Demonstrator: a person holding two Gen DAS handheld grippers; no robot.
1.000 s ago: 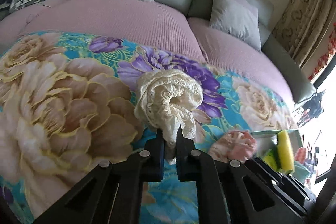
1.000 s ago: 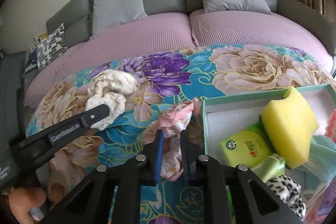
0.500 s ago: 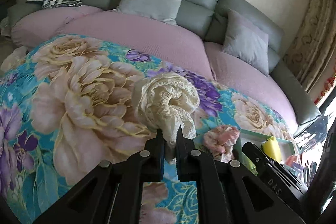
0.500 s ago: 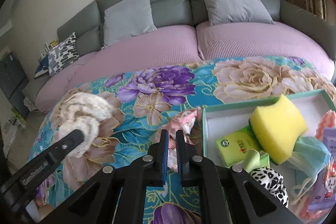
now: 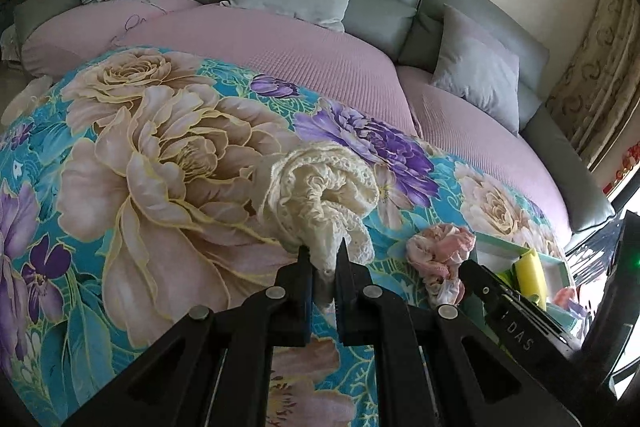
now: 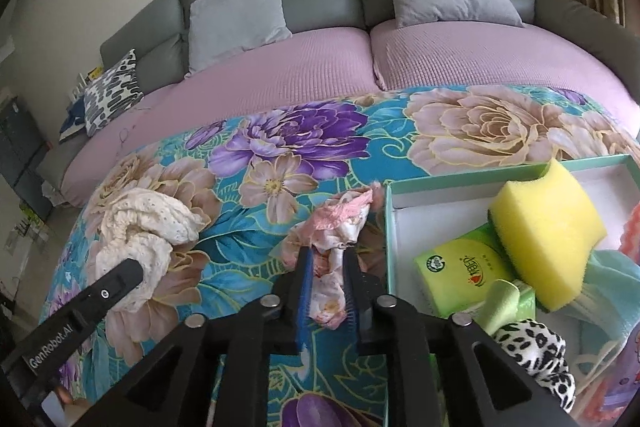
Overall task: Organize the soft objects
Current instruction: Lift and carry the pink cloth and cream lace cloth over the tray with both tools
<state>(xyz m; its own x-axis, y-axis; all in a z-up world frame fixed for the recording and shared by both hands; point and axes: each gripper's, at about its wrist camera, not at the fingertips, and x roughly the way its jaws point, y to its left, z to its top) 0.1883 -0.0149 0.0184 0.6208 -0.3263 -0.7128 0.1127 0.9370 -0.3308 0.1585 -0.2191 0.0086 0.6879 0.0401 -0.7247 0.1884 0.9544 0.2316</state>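
Since a second ago, the cream lace cloth [image 5: 320, 187] has been carried leftward across the floral cover [image 5: 120, 227], away from the box, and the right hand-held gripper [image 6: 328, 267] has just been opening its jaws around the pink cloth [image 6: 340, 223]. That cloth is seen hanging between the slightly parted jaws; whether the pads press it cannot be told. The left hand-held gripper [image 5: 323, 259] is pressed together, pinching a fold of the lace cloth, which is bunched above the cover. Beside the pink cloth, touching or nearly so, a mint-green box [image 6: 460, 179] is seen, holding a yellow sponge [image 6: 548, 227], a green tissue pack [image 6: 460, 267] and a leopard-print piece [image 6: 532, 351]. Sorting is judged under way. Next, a firm hold on the pink cloth would be needed before it is lifted over the box rim.
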